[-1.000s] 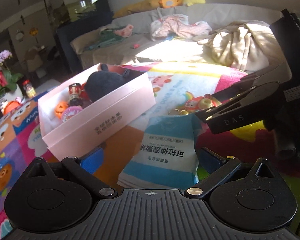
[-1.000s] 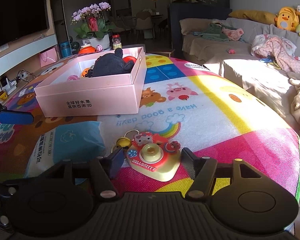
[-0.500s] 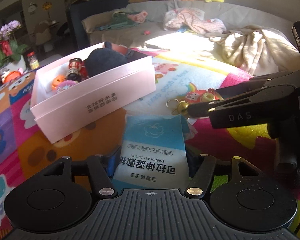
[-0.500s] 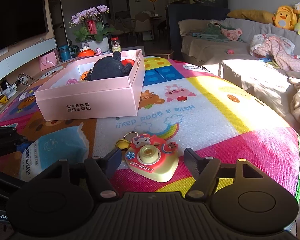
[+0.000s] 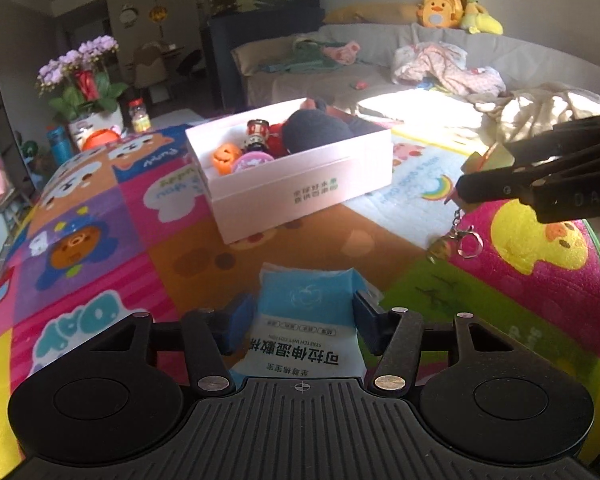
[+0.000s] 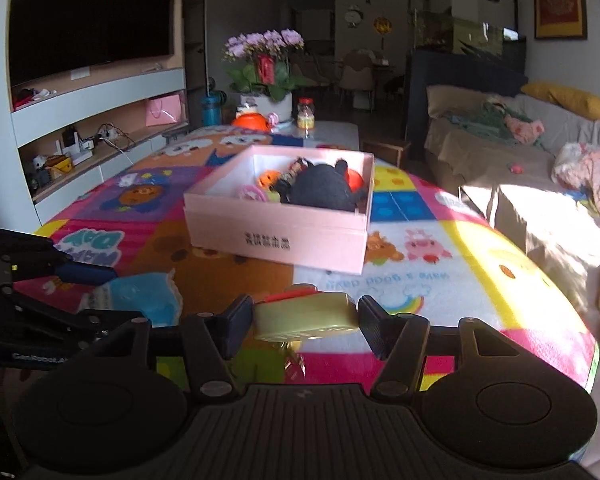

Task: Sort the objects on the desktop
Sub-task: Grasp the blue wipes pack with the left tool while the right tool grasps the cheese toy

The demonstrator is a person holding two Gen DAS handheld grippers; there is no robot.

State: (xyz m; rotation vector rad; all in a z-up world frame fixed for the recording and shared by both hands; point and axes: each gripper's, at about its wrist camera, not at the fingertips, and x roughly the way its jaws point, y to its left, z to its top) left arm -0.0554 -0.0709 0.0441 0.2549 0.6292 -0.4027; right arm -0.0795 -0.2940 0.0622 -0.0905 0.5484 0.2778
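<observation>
Your left claw [image 5: 304,316] has the blue wet-wipe pack [image 5: 306,320] between its pads, and the jaws are closing on it; the pack sits at 6 o'clock in the left view, low over the mat [image 5: 100,216]. Your right claw [image 6: 305,318] is clamped on the yellow toy camera [image 6: 306,316], raised off the mat, with its keyring [image 5: 458,238] dangling below at 3 o'clock in the left view.

You look to be in the carry step: both things picked up, neither yet sorted away. The next move calls for bringing each claw forward over the pink box [image 5: 300,196], at 12 o'clock from both claws, and letting go only once the load is inside the rim. Mind the two claws crowding each other over one opening; take turns.

The box is open-topped and already partly full: a dark plush [image 5: 316,134], an orange pumpkin [image 5: 224,158], a pink round toy [image 5: 254,162] and a small red figure [image 5: 258,134]. Free room seems to lie at its left end.
</observation>
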